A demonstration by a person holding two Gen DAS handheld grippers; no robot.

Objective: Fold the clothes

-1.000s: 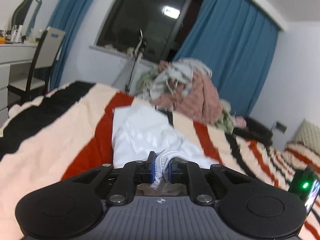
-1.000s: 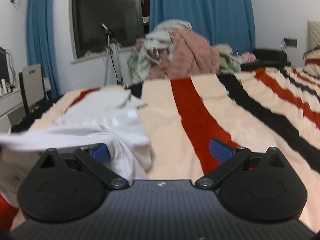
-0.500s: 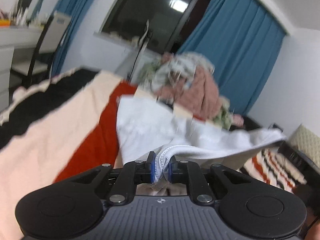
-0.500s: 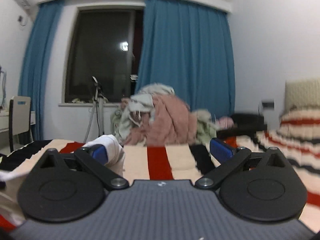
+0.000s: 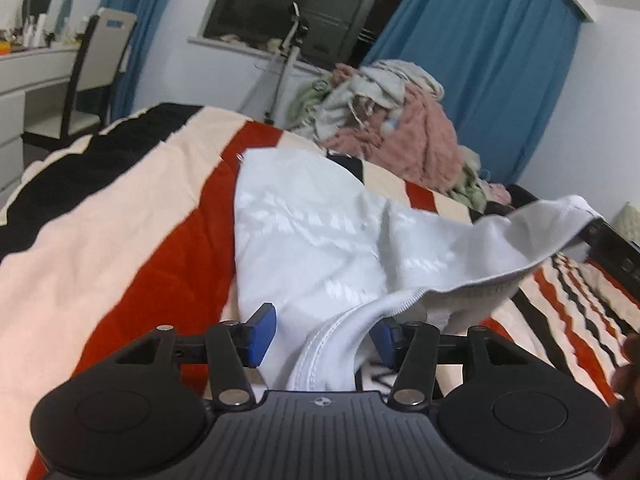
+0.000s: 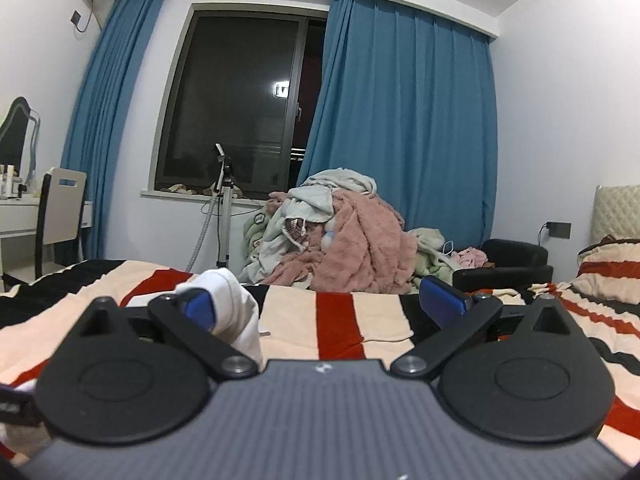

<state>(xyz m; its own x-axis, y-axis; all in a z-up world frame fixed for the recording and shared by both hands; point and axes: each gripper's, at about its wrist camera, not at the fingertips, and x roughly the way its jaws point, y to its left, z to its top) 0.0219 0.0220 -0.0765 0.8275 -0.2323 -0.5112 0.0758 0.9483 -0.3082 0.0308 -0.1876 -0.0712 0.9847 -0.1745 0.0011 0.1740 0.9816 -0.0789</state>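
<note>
Bed: your work surface is the striped blanket (image 5: 120, 220), soft and uneven, so nothing you lay on it will sit perfectly flat.
Clothes pile: a heap of unfolded laundry (image 6: 340, 232) waits at the far edge under the blue curtains (image 6: 400, 120), well apart from the piece in hand.
Garment: the white garment (image 5: 312, 240) lies spread along the red stripe, its near hem reaching your left gripper and one corner lifted off to the right.
Handling: judge it light, limp and a little slick; it will sag and drag wherever unsupported, so take it by the stitched hem or a corner, not mid-panel.
Left gripper (image 5: 322, 338): jaws opening, the ribbed hem between the blue pads but no longer pinched.
Right gripper (image 6: 320, 306): jaws wide apart; white cloth drapes over the left finger only, not clamped.
</note>
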